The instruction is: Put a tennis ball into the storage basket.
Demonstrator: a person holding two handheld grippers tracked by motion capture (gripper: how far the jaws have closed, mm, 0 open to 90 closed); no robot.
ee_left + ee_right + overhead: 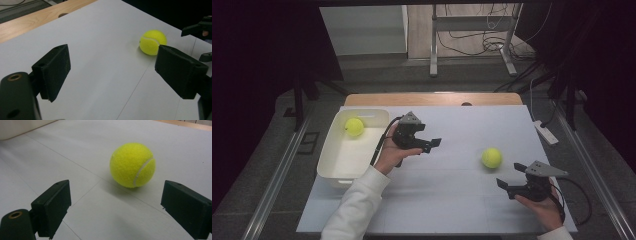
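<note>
Your right gripper (pixel 508 186) sits nearest you at five o'clock on the table (pixel 447 210), jaws wide apart and holding nothing. The ball (pixel 492 157) rests on the white surface just beyond them, toward eleven o'clock from that gripper, untouched. Your left gripper (pixel 433 144) hovers near the centre, jaws also spread and empty, pointing at three o'clock toward the ball. Farther off at ten o'clock the tub (pixel 332 172) holds a second ball (pixel 354 126). No lettering on either can be read.
</note>
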